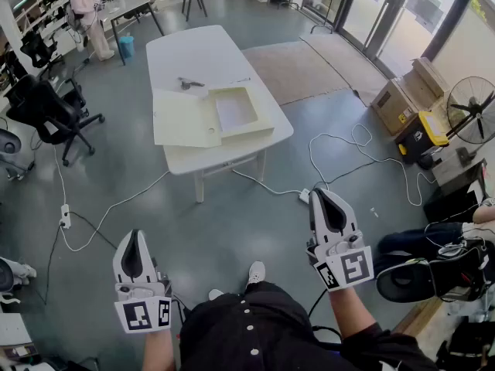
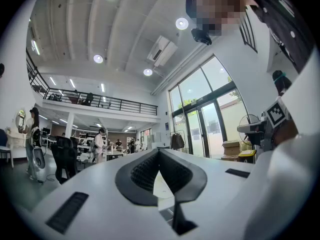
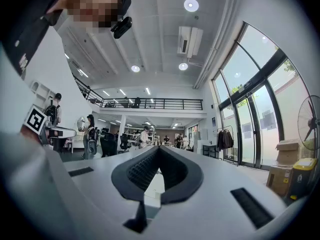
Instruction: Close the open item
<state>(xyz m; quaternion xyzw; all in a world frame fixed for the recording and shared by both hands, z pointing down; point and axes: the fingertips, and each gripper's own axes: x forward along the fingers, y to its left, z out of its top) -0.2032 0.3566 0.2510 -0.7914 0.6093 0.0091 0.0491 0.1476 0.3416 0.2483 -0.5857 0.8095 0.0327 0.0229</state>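
Faintly, small dark object (image 1: 189, 83) beside open box (image 1: 234, 113).

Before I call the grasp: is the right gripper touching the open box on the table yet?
Apart. Head view: the right gripper hangs over floor, well short of the open box.

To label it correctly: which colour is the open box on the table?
The box is cream; head view shows it best.

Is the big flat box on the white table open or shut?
Open. In the head view, the box has its lid lying flat on the table, and you can see right inside.
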